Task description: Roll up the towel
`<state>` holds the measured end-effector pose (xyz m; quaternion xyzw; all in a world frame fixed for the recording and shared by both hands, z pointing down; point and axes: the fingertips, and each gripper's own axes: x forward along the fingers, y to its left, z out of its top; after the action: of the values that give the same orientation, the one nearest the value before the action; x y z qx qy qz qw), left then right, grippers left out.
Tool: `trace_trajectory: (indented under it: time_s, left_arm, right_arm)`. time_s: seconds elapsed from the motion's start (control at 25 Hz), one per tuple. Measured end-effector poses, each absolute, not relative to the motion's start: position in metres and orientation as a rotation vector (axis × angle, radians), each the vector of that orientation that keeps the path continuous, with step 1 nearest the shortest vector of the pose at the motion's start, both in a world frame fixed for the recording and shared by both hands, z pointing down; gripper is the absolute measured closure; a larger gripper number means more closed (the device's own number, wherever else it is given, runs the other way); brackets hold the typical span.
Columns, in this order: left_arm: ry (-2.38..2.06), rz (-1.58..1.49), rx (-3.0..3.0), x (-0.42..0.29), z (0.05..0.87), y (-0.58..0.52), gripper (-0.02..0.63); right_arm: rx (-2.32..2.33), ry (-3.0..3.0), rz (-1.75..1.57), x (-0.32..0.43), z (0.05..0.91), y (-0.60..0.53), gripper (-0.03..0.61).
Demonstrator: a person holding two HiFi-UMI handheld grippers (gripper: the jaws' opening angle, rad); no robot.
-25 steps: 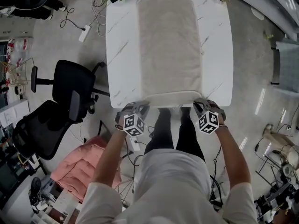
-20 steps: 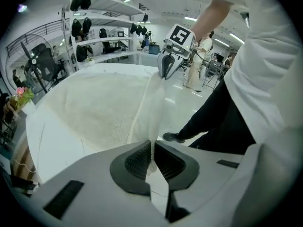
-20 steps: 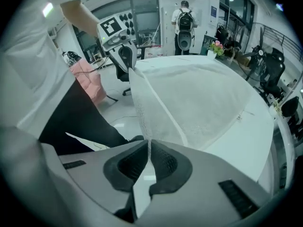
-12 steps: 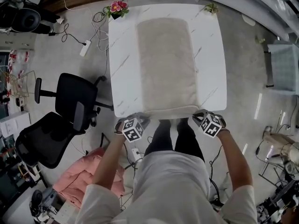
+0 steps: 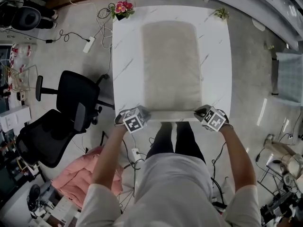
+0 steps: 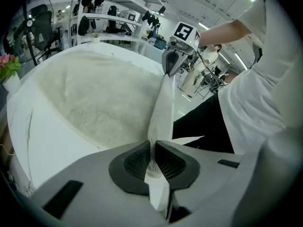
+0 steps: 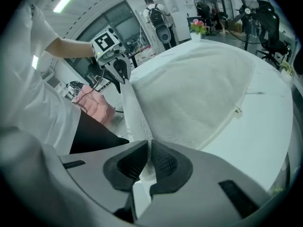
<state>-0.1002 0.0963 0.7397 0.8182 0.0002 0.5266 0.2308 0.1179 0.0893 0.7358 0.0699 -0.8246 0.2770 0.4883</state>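
Note:
A pale beige towel [image 5: 171, 65] lies flat along the white marble table [image 5: 127, 65], and its near edge is lifted into a taut strip between the two grippers. My left gripper [image 5: 142, 115] is shut on the towel's near left corner [image 6: 152, 148]. My right gripper [image 5: 201, 113] is shut on the near right corner [image 7: 147, 150]. In each gripper view the other gripper shows at the far end of the raised edge, the right gripper [image 6: 171, 63] in the left one and the left gripper [image 7: 118, 70] in the right one. Both grippers hang at the table's near edge.
A potted pink flower [image 5: 122, 8] stands at the table's far left corner and a small green plant [image 5: 221, 14] at the far right. Two black office chairs [image 5: 71, 108] stand to the left of the table. A pink garment [image 5: 87, 176] lies on the floor.
Both grippers have risen and tipped with the towel's near edge held, so the hem hanging over the table's front is now drawn up at the edge.

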Motion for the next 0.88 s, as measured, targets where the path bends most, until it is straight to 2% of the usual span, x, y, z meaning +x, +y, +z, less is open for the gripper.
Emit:
trace_trajectory:
  time_s: [0.2, 0.32, 0.4, 0.48, 0.88]
  left_arm:
    - [-0.225, 1.499, 2.309, -0.102, 0.749, 0.055, 0.558]
    - [-0.427, 1.578, 2.356, -0.106, 0.760, 0.030, 0.520]
    - [-0.543, 1.607, 2.353, -0.110, 0.767, 0.019, 0.427]
    - [-0.611, 1.604, 2.334, -0.114, 0.771, 0.014, 0.380]
    - [-0.697, 1.364, 2.313, -0.130, 0.734, 0.014, 0.313]
  right_arm:
    - [0.245, -2.013, 0.534, 0.116, 0.742, 0.047, 0.541]
    - [0.363, -2.020, 0.371, 0.115, 0.748, 0.015, 0.529]
    - [0.412, -1.986, 0.270, 0.119, 0.757, 0.003, 0.462]
    - [0.429, -1.952, 0.209, 0.121, 0.767, -0.001, 0.386]
    - [0.559, -2.024, 0.321, 0.125, 0.733, -0.010, 0.380]
